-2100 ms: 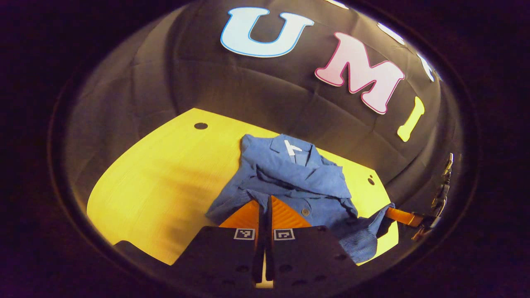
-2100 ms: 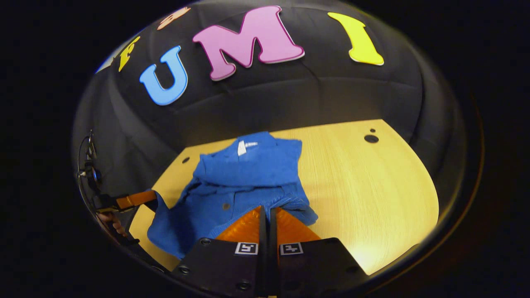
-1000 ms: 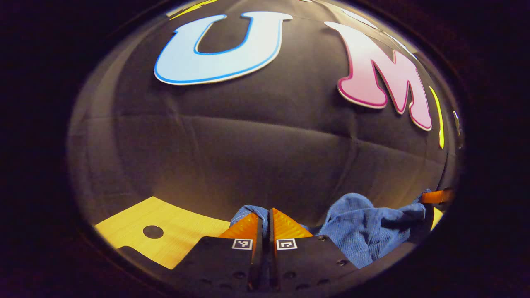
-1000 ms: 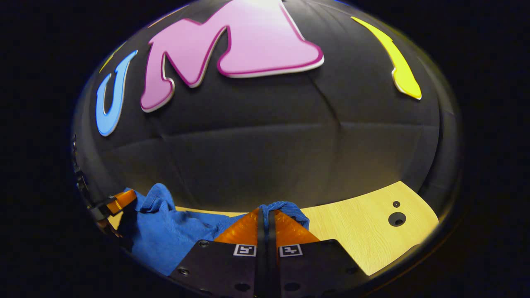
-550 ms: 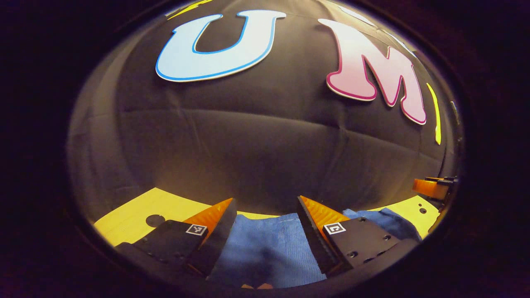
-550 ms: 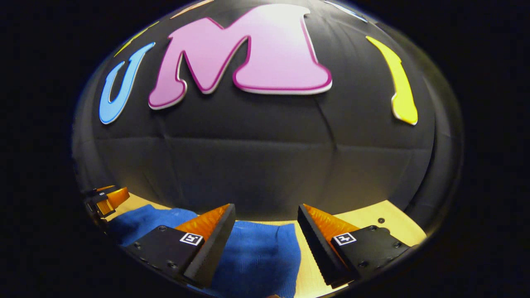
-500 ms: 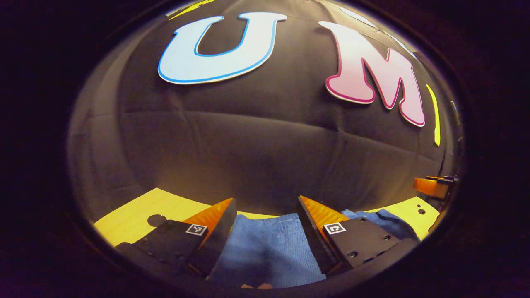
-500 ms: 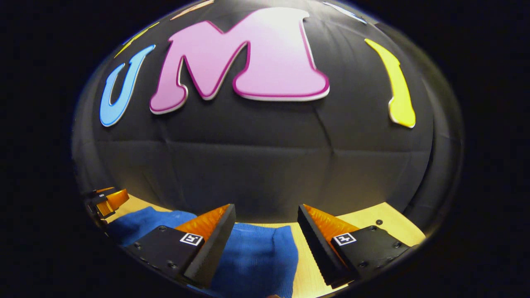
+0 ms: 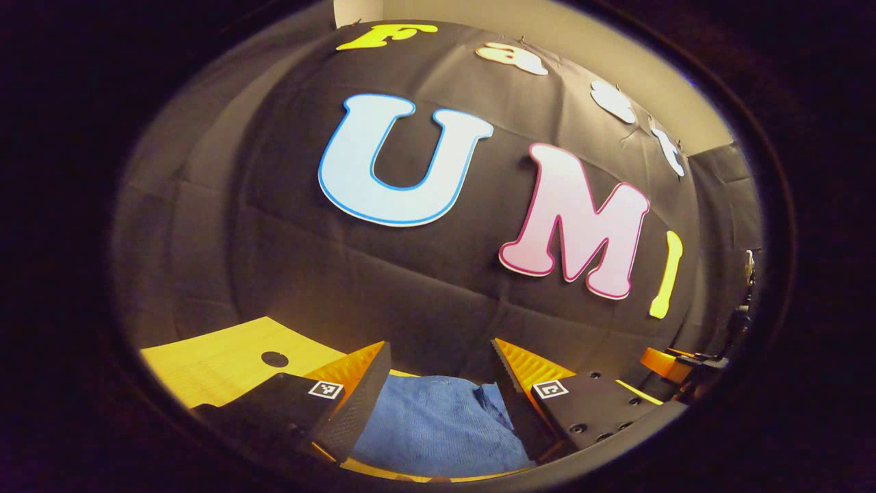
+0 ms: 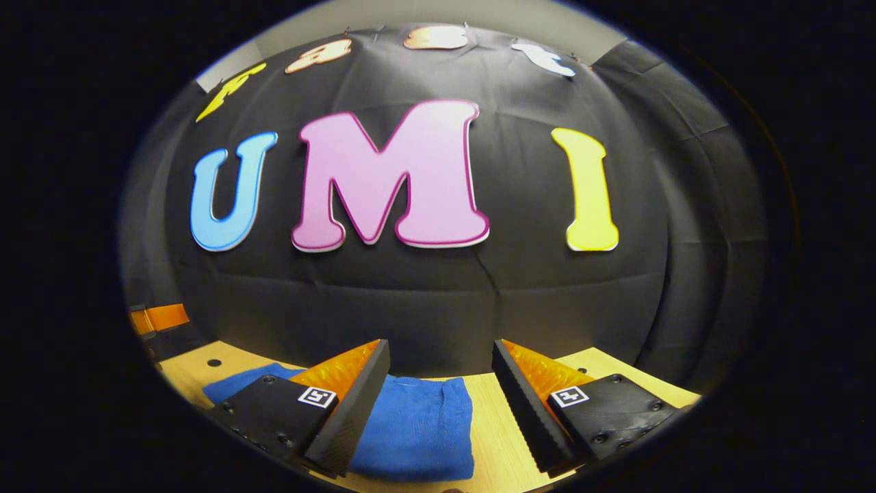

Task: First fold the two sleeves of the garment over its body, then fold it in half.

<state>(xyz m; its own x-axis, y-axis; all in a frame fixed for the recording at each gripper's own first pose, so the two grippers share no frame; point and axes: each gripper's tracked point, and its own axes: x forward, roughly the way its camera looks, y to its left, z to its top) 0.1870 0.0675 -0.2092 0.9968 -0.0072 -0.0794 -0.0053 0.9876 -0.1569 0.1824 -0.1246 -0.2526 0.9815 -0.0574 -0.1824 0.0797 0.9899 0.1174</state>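
Black cloth wall (image 10: pixel 438 301) takes up most of both views, with a strip of pale plain wall (image 9: pixel 616 48) peeking over it at the top of the frame. Below that you've got the yellow wood-grain table (image 9: pixel 205 356) running along the bottom, with a small dark round hole (image 9: pixel 274 358) at lower left of the left gripper view and another hole (image 10: pixel 214 362) at lower left of the right gripper view.

Your blue garment (image 10: pixel 417 424) is lying folded on the table at the bottom centre. In the right gripper view it sits between and below the fingers of your right gripper (image 10: pixel 441 356), leaning toward the left finger, with bare table under the right one. That gripper's fingers are spread wide, nothing pinched.

Same deal in the left gripper view: the garment (image 9: pixel 438 424) lies in the gap under your left gripper (image 9: pixel 440 352), fingers wide apart, not clamped on the cloth.

You can also spot the right gripper (image 9: pixel 674 365) at the right edge there, and the left gripper (image 10: pixel 159 318) at the left edge of the right gripper view; can't tell their state from those bits.
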